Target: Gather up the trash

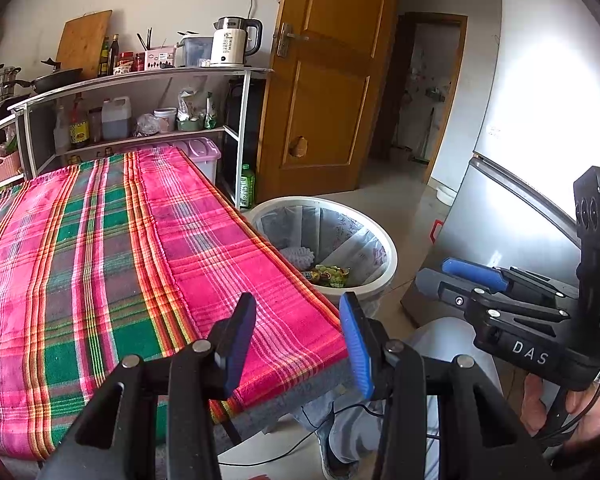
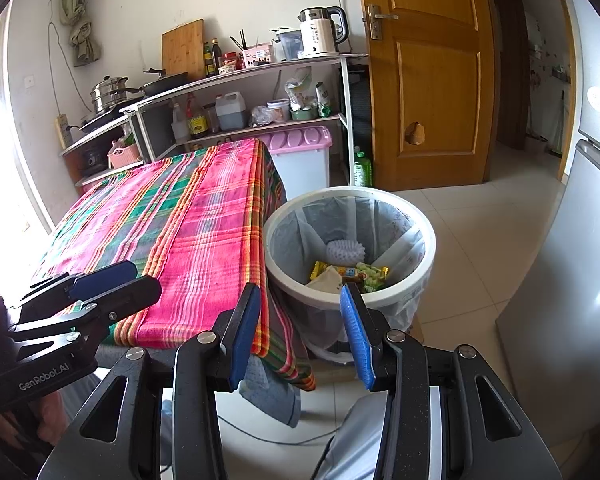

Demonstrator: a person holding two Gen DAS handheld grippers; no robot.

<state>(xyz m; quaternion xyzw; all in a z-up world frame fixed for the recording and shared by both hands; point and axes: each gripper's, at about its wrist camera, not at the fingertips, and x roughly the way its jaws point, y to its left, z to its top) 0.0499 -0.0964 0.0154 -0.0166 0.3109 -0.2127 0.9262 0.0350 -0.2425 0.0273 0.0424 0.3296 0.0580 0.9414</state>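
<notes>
The left gripper [image 2: 112,284], marked "GenRobot.AI", hangs over the plaid table's [image 2: 204,232] near edge, jaws apart and empty. Beside the table's right corner, the upright white bin [image 2: 428,236] holds yellow-green snack wrappers [image 2: 364,274] lying flat. The right gripper [image 1: 456,276], marked "DAS", likewise gapes empty.

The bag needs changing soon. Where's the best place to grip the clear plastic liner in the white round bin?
Grip the clear plastic liner where it folds over the white round bin rim, coming from the floor side; the loose overhang there gives something to pinch.
</notes>
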